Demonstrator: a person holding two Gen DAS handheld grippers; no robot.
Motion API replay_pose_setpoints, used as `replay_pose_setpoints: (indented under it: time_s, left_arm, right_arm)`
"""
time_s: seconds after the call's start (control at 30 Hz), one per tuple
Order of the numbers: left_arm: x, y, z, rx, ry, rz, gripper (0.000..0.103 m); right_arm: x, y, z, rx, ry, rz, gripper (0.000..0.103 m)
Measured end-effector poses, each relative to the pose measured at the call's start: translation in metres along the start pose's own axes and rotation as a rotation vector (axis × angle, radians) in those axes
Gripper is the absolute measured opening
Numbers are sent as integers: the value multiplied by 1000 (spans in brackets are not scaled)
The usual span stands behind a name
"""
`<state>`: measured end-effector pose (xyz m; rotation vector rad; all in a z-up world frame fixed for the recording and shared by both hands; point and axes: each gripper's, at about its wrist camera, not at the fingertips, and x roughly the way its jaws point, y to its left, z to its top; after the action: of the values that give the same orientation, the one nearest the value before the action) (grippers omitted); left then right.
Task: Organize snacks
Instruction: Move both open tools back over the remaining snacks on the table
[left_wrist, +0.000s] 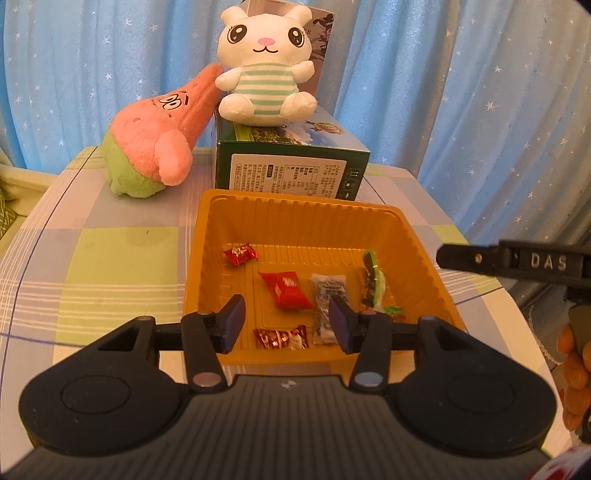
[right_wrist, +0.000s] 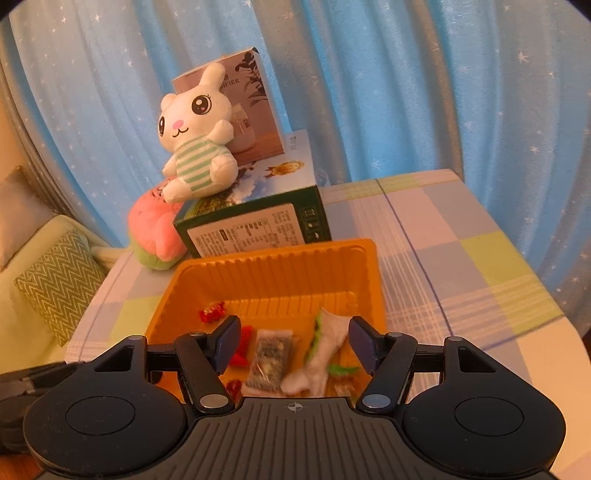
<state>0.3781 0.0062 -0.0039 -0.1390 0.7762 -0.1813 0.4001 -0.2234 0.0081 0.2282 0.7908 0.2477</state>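
Note:
An orange plastic tray (left_wrist: 417, 247) stands on the checked table and holds several wrapped snacks: a small red candy (left_wrist: 240, 254), a red packet (left_wrist: 286, 290), a clear dark-filled packet (left_wrist: 327, 302), a green-and-white packet (left_wrist: 373, 282) and a red-and-white candy (left_wrist: 281, 338). My left gripper (left_wrist: 286, 325) is open and empty above the tray's near edge. My right gripper (right_wrist: 295, 345) is open and empty above the same tray (right_wrist: 280, 273), over the clear packet (right_wrist: 269, 356) and the green-and-white packet (right_wrist: 325, 350). Its finger (left_wrist: 491, 258) shows at the right of the left wrist view.
A green box (left_wrist: 291, 164) stands behind the tray with a white rabbit plush (left_wrist: 266, 70) on it. A pink and green plush (left_wrist: 159, 144) leans to its left. Blue curtains hang behind. A sofa with cushions (right_wrist: 55, 284) is left of the table.

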Motion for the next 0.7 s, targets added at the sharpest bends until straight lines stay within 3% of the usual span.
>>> replay_pose_setpoints:
  time_s: [0.3, 0.7]
  left_arm:
    - [-55, -16, -26, -11, -17, 7, 67]
    - [-139, -23, -91, -44, -47, 53, 79]
  right_arm:
    - [-54, 3, -39, 0, 46, -32, 65]
    - [-132, 32, -107, -135, 34, -79, 65]
